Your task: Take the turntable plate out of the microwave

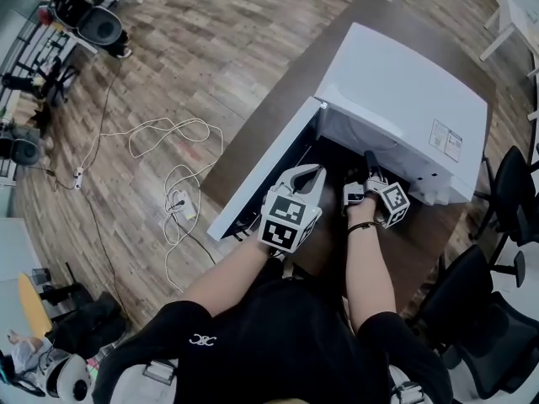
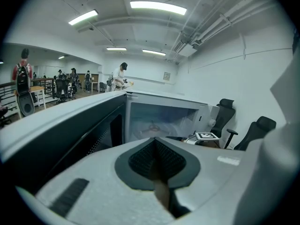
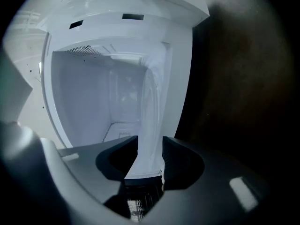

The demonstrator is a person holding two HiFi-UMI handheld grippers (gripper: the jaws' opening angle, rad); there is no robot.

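A white box-shaped microwave (image 1: pixel 404 99) is being supported on a dark brown wooden table (image 1: pixel 261 124). Its white door (image 1: pixel 257 175) is being left swung wide to the left, so that the cavity can be reached from the front.

The right gripper (image 1: pixel 368 165) is being held at the cavity mouth, rolled onto its side. In the right gripper view its jaws are being shown released and apart, one on each side of a pale translucent band. That band is judged to be the round glass turntable plate (image 3: pixel 149 107) seen edge-on, still lying inside the oven. The roll is judged to be chosen so that the flat rim can be taken between the pads from above and below. No squeeze on the rim is being shown yet.

The left gripper (image 1: pixel 313 177) is being held clenched on nothing, just beside the right one and next to the open door, probably in reserve to steady the plate. In the left gripper view, the plate (image 2: pixel 153 125) is being shown only faintly on the cavity floor.
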